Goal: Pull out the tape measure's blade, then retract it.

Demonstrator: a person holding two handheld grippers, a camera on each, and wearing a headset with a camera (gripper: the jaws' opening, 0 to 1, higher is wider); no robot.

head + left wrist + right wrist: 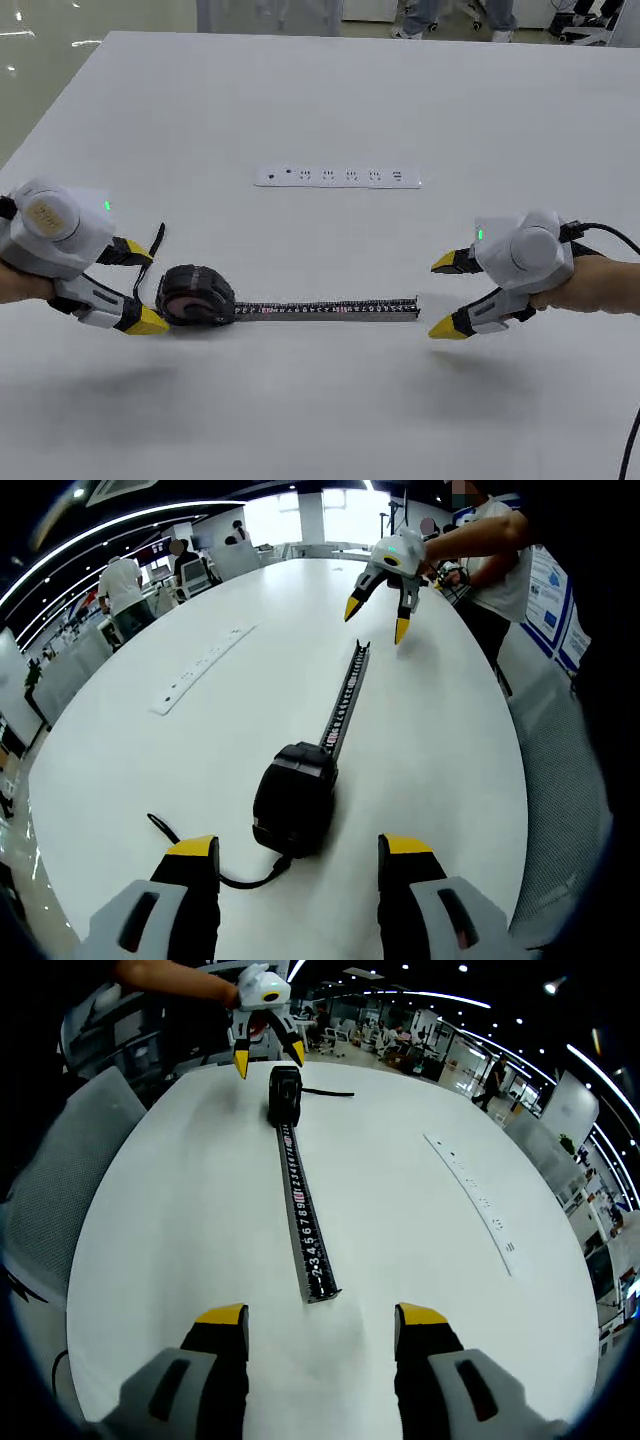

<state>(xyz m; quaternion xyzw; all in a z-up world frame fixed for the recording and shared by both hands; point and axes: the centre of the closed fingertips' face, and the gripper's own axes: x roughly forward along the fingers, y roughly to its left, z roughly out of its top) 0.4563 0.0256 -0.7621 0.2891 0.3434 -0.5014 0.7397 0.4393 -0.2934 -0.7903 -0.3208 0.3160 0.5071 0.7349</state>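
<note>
1. While the blade [330, 309] lies pulled out flat on the table [330, 100], I'd call the pull-out half done; retraction is left.
2. Tape measure case [195, 295] sits near the table's front left. The blade runs right from it, with its hook end free.
3. Left gripper [147, 287]: jaws wide, flanking the back of the case, clamping nothing. Can't tell if the lower tip touches the case.
4. Right gripper [443, 296]: jaws wide, empty, just beside the hook end, apart from it.
5. Judgement: the blade holds its length ungripped, so a lock or friction is likely. Retraction probably needs the case steadied and the blade guided back.
6. Power strip [338, 177] is well apart, not in play.
</note>
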